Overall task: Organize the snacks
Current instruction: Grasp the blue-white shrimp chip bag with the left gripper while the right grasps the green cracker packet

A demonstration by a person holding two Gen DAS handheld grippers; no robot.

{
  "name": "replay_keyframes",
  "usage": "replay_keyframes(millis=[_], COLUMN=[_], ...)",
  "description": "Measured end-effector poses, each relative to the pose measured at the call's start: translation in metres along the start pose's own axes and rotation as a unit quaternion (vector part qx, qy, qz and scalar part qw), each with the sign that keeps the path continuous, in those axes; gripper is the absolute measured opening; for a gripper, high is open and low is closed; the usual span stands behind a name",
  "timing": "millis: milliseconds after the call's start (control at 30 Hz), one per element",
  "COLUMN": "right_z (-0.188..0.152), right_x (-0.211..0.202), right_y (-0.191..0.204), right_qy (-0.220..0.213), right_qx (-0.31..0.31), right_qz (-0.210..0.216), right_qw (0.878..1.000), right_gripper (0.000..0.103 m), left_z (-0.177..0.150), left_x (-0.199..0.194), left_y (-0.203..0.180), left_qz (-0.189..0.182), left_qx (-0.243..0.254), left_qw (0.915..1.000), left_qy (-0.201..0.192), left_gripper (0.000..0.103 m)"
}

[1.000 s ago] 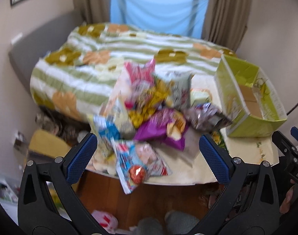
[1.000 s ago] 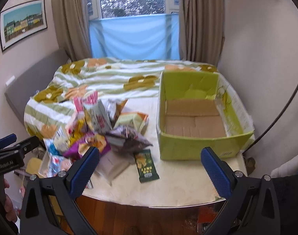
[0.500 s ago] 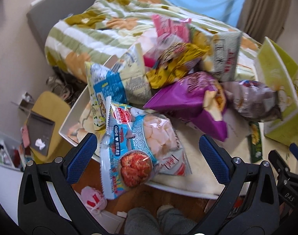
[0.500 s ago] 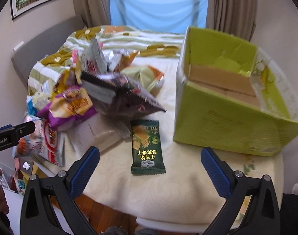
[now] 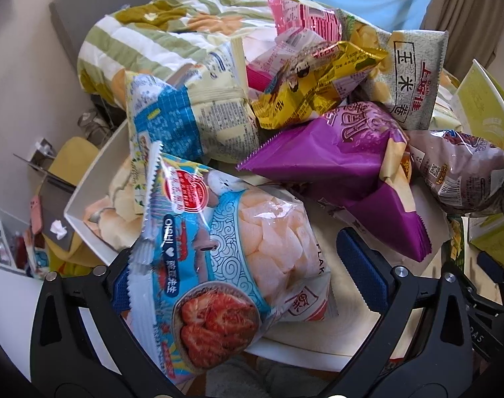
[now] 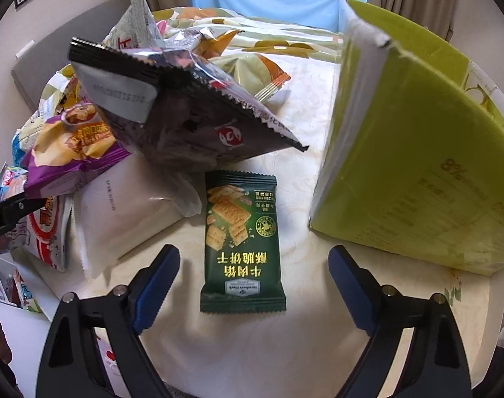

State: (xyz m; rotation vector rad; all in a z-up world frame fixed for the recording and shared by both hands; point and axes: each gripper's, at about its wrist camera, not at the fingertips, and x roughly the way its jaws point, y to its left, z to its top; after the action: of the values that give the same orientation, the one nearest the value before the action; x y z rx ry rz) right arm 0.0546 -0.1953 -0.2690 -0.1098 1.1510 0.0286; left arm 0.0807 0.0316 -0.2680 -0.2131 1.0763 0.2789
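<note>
A pile of snack bags lies on a white table (image 6: 252, 348). My left gripper (image 5: 242, 282) is open around the lower half of a blue prawn-cracker bag (image 5: 225, 265) that hangs over the table's edge. Behind it lie a purple chip bag (image 5: 345, 172), a blue-and-cream bag (image 5: 199, 119) and a yellow bag (image 5: 311, 86). My right gripper (image 6: 252, 285) is open, its fingers on either side of a dark green cracker packet (image 6: 242, 242) lying flat. A lime green box (image 6: 417, 165) stands just to the right. A dark foil bag (image 6: 185, 116) lies beyond the packet.
A white pouch (image 6: 126, 212) lies left of the green packet. A bed with a striped floral quilt (image 5: 172, 30) is behind the table. The left gripper's tip (image 6: 6, 212) shows at the left edge of the right wrist view. Clutter lies on the floor (image 5: 53, 205) at left.
Both grippers have moved forward and down toward the table. The left one now straddles the prawn-cracker bag, and the right one straddles the green packet. Both jaws stayed open.
</note>
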Motion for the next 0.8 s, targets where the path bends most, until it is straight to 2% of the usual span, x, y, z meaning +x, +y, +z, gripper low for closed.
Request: replay_keyframes(millis=[100,333,433,500,533,800], right_z=[0.006,0.014,0.015,0.016,0.016,0.014], right_x=[0.010,0.019,0.019,0.021,0.021,0.009], right_y=[-0.006,-0.008,-0.003,0.007,0.010,0.020], right_qy=[0.006,0.004,-0.002,-0.008,-0.007,-0.015], right_qx=[0.002,-0.001,-0.002,-0.002,-0.002,0.014], right_qz=[0.003,-0.004,-0.004,-0.001,-0.003,-0.008], right_qw=[1.000,1.000,1.000,1.000,1.000,1.000], right_gripper=[0.077,0.065,0.054,0.042,0.042,0.042], left_z=[-0.002,-0.003,-0.004,-0.004,-0.004,-0.001], left_x=[0.004,0.003,-0.001,-0.002,-0.003,-0.011], left_y=[0.002,0.007,0.007,0.007,0.007,0.016], left_qz=[-0.006,-0.021,-0.030,-0.031,-0.032,-0.045], left_qx=[-0.002,0.001,0.005,0.012,0.015,0.023], left_qw=[1.0000,0.9998,0.9995,0.9995,0.9994,0.9987], left_qy=[0.007,0.004,-0.002,-0.001,-0.001,0.003], left_gripper=[0.091,0.082,0.074,0.069,0.065,0.063])
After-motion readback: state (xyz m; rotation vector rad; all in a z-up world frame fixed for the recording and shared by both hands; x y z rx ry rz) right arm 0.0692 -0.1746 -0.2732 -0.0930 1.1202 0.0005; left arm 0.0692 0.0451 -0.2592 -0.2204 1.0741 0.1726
